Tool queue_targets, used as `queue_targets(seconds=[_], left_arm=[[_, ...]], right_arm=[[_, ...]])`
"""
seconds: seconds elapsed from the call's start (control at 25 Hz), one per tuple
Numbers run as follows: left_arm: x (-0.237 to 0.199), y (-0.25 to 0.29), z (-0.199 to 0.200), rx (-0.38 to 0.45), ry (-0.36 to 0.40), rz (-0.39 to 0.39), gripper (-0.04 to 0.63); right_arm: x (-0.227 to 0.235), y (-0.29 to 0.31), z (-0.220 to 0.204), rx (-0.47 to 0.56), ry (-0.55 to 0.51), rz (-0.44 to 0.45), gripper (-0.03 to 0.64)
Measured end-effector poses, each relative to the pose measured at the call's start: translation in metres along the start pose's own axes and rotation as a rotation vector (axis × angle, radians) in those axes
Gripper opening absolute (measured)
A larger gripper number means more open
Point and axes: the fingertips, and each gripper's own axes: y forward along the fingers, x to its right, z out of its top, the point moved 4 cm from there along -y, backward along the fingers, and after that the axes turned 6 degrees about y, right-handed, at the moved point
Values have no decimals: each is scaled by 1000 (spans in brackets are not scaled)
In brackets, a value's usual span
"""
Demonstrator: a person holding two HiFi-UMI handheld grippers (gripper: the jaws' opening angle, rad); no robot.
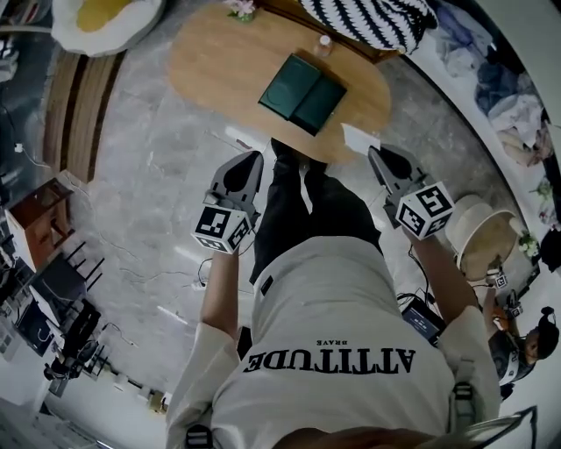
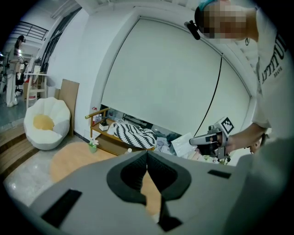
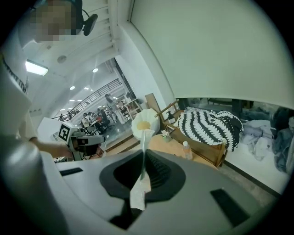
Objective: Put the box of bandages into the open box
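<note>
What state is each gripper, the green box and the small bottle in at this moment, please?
Left gripper: jaws shut, nothing between them.
Right gripper: jaws shut, nothing between them.
Green box: open, lying flat on the table.
Small bottle: upright.

Open box [image 1: 302,92] on the wooden table [image 1: 210,61]: the inside is seen only as dark green panels, contents too small to be told. The table's near edge is partly hidden by the person's legs [image 1: 302,202]. White item [image 1: 358,138] at that edge is partly covered by the right gripper [image 1: 377,153]; its kind, and whether it lies on table or floor, cannot be told. Small bottle [image 1: 324,42]: label too small to be read. Striped cushion [image 1: 368,19] and beanbag [image 1: 105,22] are cut off by the top edge. In the left gripper view, the table's near part is masked by the left gripper [image 2: 147,153].
</note>
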Motion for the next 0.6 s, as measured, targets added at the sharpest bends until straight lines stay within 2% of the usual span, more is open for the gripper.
queue_targets(seconds=[0.36, 0.6], left_arm=[[-46, 45, -21, -56, 4, -90, 21], [-74, 72, -40, -105, 57, -149, 21]], right_arm=[[16, 52, -10, -54, 26, -71, 29], [35, 84, -27, -124, 15, -113, 29]])
